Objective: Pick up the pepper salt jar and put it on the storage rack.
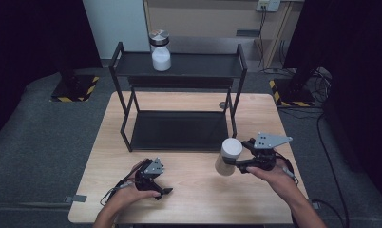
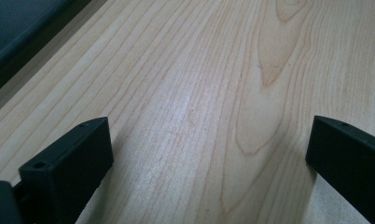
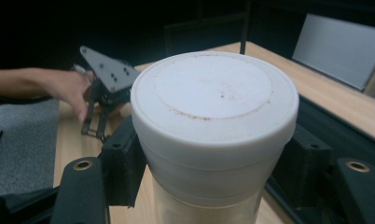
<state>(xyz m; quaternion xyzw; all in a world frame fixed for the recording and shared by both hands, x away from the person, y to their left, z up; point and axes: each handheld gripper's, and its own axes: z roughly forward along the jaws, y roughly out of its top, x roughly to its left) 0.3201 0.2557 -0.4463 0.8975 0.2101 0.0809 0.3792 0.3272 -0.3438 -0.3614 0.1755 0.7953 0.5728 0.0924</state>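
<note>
1. A cylindrical container [image 1: 228, 156] with a smooth white lid and a pale, translucent body is clamped between the black jaws of the right gripper [image 1: 237, 160], right of centre in the high view, raised and tilted above the table [image 1: 198, 190].
2. In the right gripper view, the lid's round recessed top [image 3: 213, 88] is marked by faint brown specks, and the jaws are pressed against the body just under the lid's rim.
3. The table is of light wood with long grain lines and oval knots, seen plainly in the left gripper view.
4. The left gripper [image 1: 156, 183] is held low over the wood at the lower left of the high view; its jaws are spread wide with nothing between them.
5. A black metal two-tier rack [image 1: 179, 95] is set at the far half of the table, just beyond the held container.
6. On its upper shelf a white jar [image 1: 160, 51] with a shiny metal cap is stood upright, at the upper centre of the frame.
</note>
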